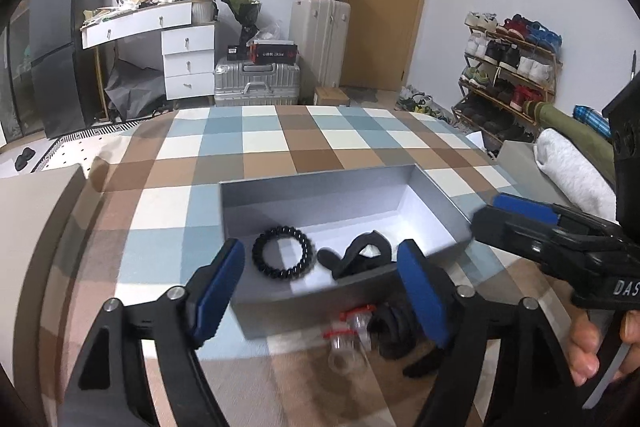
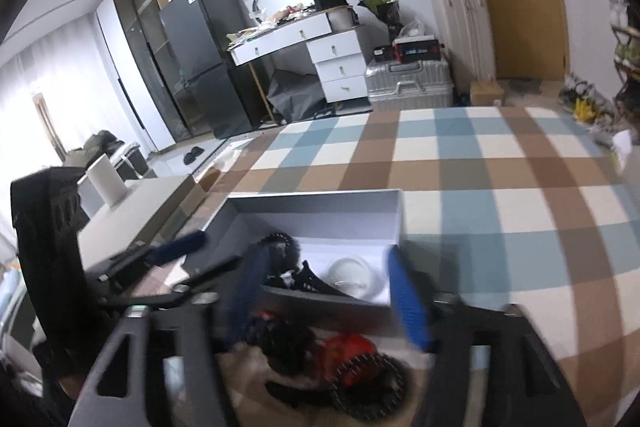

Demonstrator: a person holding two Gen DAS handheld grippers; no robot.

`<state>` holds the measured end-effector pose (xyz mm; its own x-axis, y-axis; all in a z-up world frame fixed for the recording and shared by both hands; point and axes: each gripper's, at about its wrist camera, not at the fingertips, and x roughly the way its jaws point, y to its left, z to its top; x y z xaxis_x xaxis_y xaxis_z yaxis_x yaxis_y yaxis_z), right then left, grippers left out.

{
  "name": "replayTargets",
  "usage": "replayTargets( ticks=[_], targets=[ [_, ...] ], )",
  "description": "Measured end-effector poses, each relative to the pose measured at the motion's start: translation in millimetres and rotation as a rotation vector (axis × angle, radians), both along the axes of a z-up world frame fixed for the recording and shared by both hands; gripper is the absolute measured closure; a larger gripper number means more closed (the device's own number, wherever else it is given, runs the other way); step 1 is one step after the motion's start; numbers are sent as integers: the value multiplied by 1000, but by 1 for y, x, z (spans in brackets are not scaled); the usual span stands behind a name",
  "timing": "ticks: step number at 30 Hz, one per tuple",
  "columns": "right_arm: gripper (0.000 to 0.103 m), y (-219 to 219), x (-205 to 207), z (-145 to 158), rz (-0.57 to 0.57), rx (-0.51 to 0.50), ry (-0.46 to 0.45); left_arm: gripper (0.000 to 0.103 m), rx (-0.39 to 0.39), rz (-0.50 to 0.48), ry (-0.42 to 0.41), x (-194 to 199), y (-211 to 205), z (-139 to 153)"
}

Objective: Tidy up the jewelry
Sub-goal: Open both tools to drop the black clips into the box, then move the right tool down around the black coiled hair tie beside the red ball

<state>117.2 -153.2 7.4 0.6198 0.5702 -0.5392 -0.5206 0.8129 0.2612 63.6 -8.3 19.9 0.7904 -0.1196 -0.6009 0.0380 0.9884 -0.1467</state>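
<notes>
A grey open box (image 1: pixel 320 183) stands on the checked cloth. Inside it lie a black spiral hair tie (image 1: pixel 282 253) and a black claw clip (image 1: pixel 360 253). My left gripper (image 1: pixel 320 291) hangs open over the box's near wall, with nothing pressed between its blue pads. My right gripper (image 2: pixel 328 295) is also open at the near wall, above the claw clip (image 2: pixel 308 279) and a white ring-shaped piece (image 2: pixel 352 273). Loose pieces lie in front of the box: clear ones with red parts (image 1: pixel 352 331), black ones (image 1: pixel 394 331), a red one (image 2: pixel 348 347) and another spiral tie (image 2: pixel 372 387).
The right gripper (image 1: pixel 500 223) reaches in from the right with a hand (image 1: pixel 588 347) on its grip. The left gripper (image 2: pixel 200 257) sits left of the box. A grey lid (image 2: pixel 132 211) lies at the left. The checked cloth (image 2: pixel 500 187) stretches beyond and right.
</notes>
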Motion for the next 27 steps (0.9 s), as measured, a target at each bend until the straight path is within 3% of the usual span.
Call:
replayTargets(
  ticks=[2,5,9,17,27],
  targets=[
    [8,-9,-8,1,-11,-16,-6,19,13,-3,7,-8,0,0],
    [1,-22,-17,0,-25,-26,-12,16,30,0,19,-15,0,-3],
    [0,-33,-20,-7,-56,-32,29,1,28,-2,53,-23,1,-8],
    [0,-38,-21,-26,-59,-57,94,2,17,34,58,-23,6,-13],
    [0,-31,-24,-46,-28,-105,131,2,-14,35,131,-35,7,-35]
  ],
)
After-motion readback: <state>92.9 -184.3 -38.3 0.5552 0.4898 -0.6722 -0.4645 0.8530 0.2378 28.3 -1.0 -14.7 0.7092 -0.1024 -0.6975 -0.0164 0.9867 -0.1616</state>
